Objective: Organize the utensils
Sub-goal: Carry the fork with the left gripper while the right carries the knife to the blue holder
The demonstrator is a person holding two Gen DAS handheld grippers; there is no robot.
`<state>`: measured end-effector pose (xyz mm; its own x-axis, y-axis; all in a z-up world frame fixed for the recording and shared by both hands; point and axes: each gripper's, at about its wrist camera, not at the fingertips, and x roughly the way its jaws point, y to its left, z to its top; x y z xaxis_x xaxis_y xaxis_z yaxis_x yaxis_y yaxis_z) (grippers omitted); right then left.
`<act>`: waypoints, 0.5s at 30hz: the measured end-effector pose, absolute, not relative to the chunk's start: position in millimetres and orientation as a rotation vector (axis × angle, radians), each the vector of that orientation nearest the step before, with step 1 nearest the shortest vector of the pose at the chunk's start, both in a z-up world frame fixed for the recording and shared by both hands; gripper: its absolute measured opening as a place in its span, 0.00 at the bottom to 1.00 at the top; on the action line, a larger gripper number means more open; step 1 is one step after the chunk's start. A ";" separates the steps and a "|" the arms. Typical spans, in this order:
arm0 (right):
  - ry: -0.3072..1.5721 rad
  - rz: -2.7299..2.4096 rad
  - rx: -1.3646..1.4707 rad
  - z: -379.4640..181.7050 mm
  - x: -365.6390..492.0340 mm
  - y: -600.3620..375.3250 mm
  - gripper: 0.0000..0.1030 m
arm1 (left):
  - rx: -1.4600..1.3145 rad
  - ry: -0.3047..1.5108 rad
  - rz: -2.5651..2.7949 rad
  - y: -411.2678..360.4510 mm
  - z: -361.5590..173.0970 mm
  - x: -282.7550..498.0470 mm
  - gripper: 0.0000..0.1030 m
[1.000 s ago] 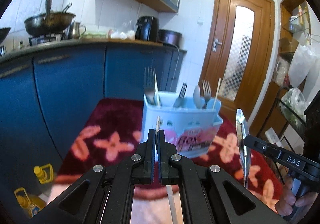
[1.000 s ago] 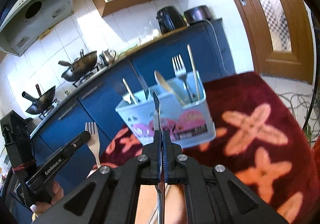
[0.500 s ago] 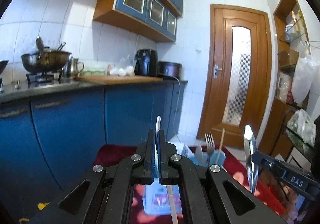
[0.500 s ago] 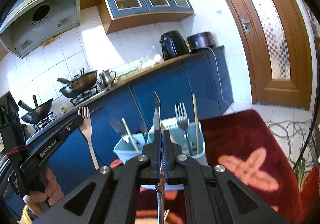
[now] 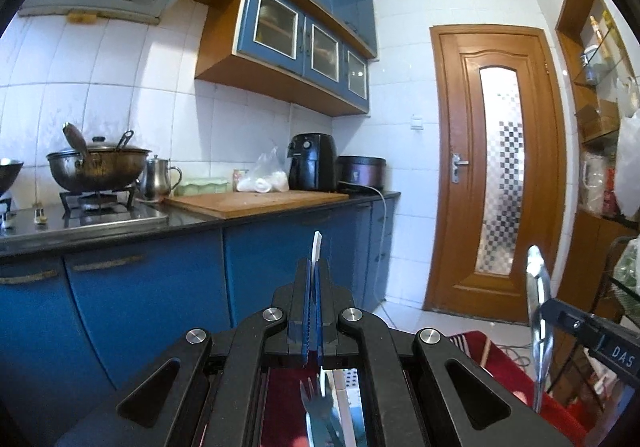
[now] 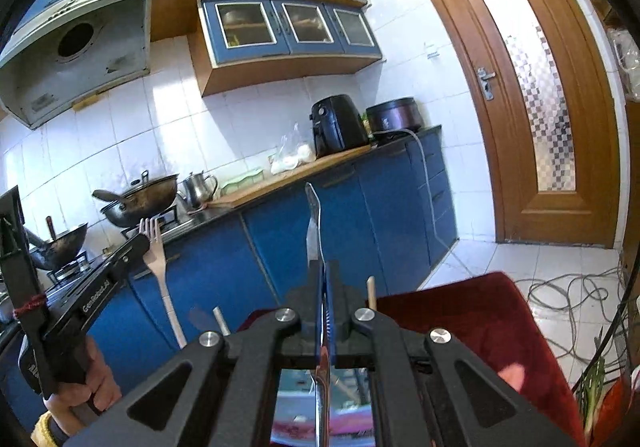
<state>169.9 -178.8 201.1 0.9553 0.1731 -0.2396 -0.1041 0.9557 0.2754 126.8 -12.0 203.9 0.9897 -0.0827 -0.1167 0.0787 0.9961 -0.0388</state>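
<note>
The left hand-held gripper [image 5: 313,287] is clenched on a pale fork [image 6: 158,267]. In the right wrist view this fork stands upright at about 9 o'clock, tines up, with the person's hand [image 6: 90,379] below it on the grip. In the left wrist view only the fork's thin pale edge shows above the closed fingers.

The right hand-held gripper [image 6: 323,289] is clenched on a metal knife [image 6: 313,223] – the blade points up, toward 12 o'clock, and the handle runs down between the fingers.

The utensil box [image 6: 320,403] lies low under both grippers and is mostly hidden by their frames. In the right wrist view only a strip of it shows through the frame, and two wooden sticks [image 6: 372,293] rise from behind the frame at each side of the fingers. In the left wrist view a fork's tines [image 5: 316,399] and a white edge show through the frame; how the box is divided I cannot tell.

The red cloth [image 6: 472,315] covers the table toward 4 o'clock – its far edge ends before the white tiled floor [image 6: 532,259], where grey cables [image 6: 576,299] lie. Ahead are the blue cabinets [image 5: 140,299]; at 2 o'clock stands the wooden door [image 5: 494,167].
</note>
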 end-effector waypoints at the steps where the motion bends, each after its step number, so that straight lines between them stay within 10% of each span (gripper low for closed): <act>1: 0.260 0.136 0.263 201.2 172.6 -179.6 0.03 | -0.036 0.118 -0.078 -12.8 203.9 128.4 0.01; 15: 0.159 0.056 0.207 189.1 211.8 -173.5 0.03 | -0.054 0.166 -0.072 -19.3 174.6 155.5 0.01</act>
<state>211.8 -173.5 189.1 0.9858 0.0718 -0.1518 -0.0390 0.9772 0.2089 155.5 -19.3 174.6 0.9836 -0.0762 -0.1635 0.0673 0.9960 -0.0593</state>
